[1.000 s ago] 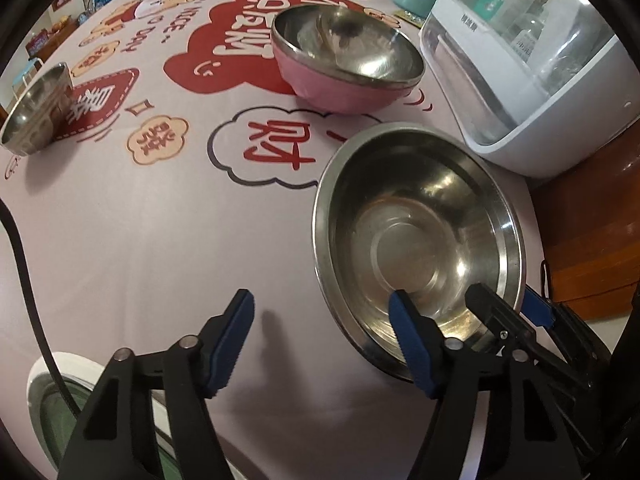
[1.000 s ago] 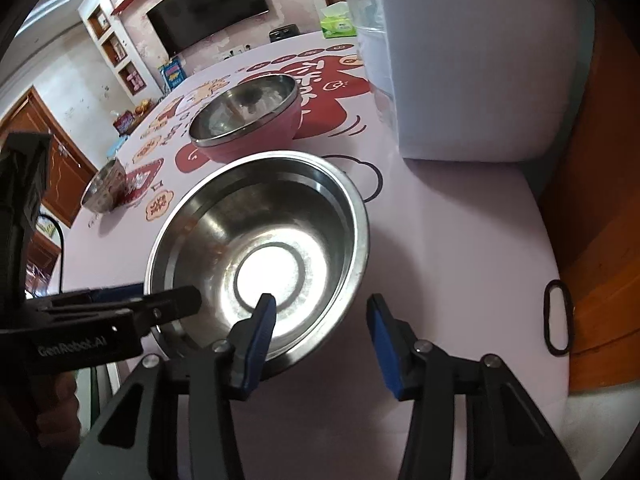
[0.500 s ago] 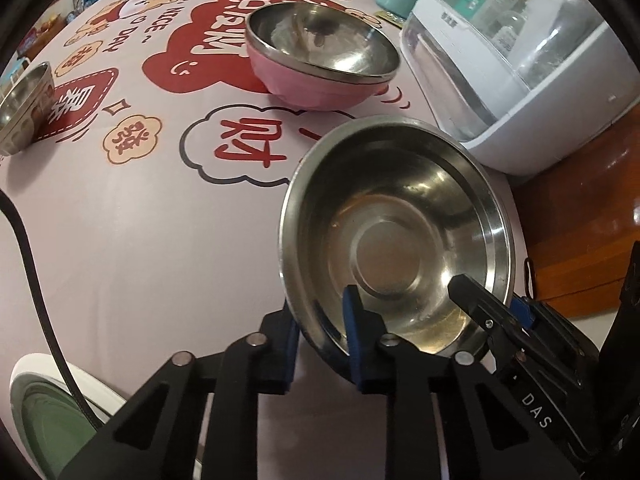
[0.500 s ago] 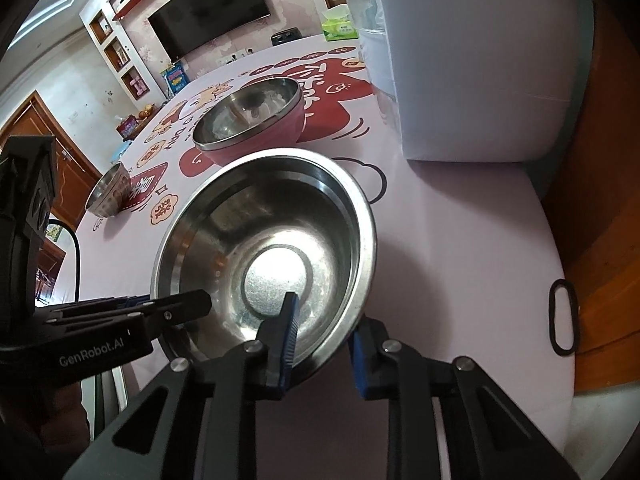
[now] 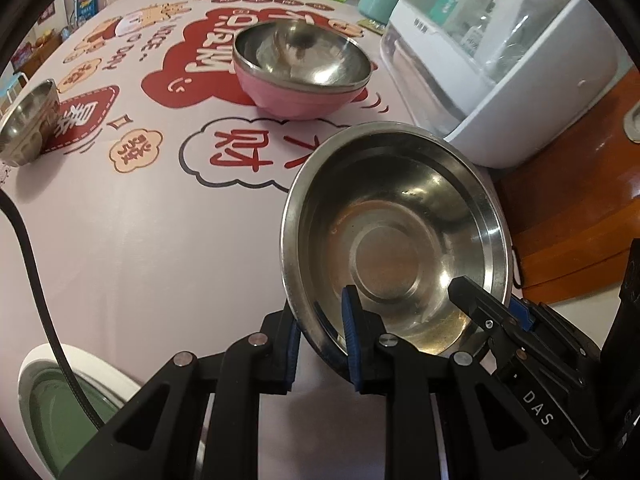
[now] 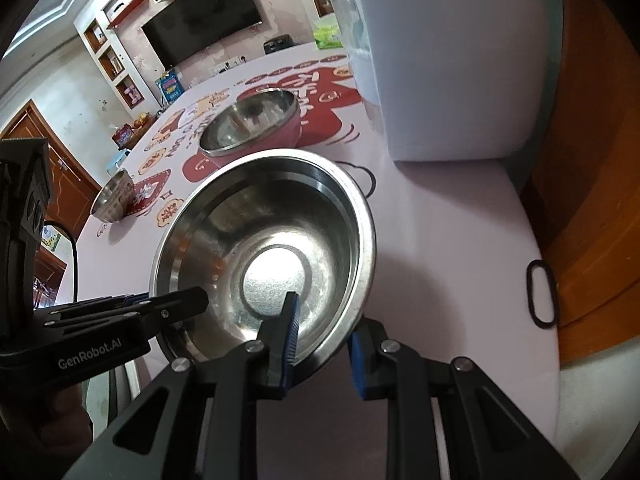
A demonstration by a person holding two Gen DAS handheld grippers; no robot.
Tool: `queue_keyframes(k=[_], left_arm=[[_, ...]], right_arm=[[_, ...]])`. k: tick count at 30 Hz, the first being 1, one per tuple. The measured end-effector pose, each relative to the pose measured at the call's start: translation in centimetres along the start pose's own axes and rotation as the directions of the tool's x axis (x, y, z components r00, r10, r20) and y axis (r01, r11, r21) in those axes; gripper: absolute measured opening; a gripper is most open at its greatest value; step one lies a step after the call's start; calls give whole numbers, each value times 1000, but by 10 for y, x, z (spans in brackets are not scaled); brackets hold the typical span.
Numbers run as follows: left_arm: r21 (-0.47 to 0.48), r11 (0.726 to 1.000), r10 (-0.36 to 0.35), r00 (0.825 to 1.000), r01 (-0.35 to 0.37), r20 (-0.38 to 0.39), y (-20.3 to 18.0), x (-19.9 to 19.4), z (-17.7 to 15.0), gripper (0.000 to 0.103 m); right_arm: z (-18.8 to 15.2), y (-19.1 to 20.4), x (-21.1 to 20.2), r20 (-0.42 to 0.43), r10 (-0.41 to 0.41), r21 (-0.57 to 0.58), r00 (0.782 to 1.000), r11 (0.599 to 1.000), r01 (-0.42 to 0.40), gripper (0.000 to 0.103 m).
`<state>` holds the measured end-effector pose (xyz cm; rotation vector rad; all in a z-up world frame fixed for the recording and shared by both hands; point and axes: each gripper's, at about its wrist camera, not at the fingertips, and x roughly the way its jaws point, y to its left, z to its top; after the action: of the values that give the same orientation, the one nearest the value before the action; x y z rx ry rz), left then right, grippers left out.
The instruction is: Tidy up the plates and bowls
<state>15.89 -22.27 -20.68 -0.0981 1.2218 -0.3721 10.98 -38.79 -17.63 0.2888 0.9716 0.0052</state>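
Observation:
A large steel bowl (image 5: 392,240) (image 6: 272,240) stands near the table's right edge and I hold it from both sides. My left gripper (image 5: 320,334) is shut on its near left rim, one blue pad inside the bowl and one outside. My right gripper (image 6: 324,342) is shut on the near right rim in the same way. Each gripper shows in the other's view: the right gripper (image 5: 480,312) and the left gripper (image 6: 176,304). Further back sits a pink bowl (image 5: 300,96) (image 6: 286,136) with a steel bowl nested in it. A small steel bowl (image 5: 24,124) (image 6: 114,196) stands far left.
A white appliance with a clear lid (image 5: 500,80) (image 6: 440,60) stands close behind the big bowl at the right. A white plate with a green centre (image 5: 60,396) lies at the near left under a black cable (image 5: 28,248). A black hair band (image 6: 542,298) lies by the table edge.
Both grippers went from open to shut on the near rim of the large steel bowl. The bowl now looks slightly tipped toward the cameras.

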Motion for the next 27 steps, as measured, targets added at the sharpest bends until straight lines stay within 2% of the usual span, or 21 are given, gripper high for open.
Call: queue_keyframes(k=[14,27], left_arm=[[38,999,-23,997,20,74,-1,-48,-23,18],[97,994,-47,997,41,66,-9,-81,-55,19]], right_arm=[[-14,23,-48,79,-6,-45,997,999,10,22],[-47,36,-89,108,-45,-36,993,998,49,23]])
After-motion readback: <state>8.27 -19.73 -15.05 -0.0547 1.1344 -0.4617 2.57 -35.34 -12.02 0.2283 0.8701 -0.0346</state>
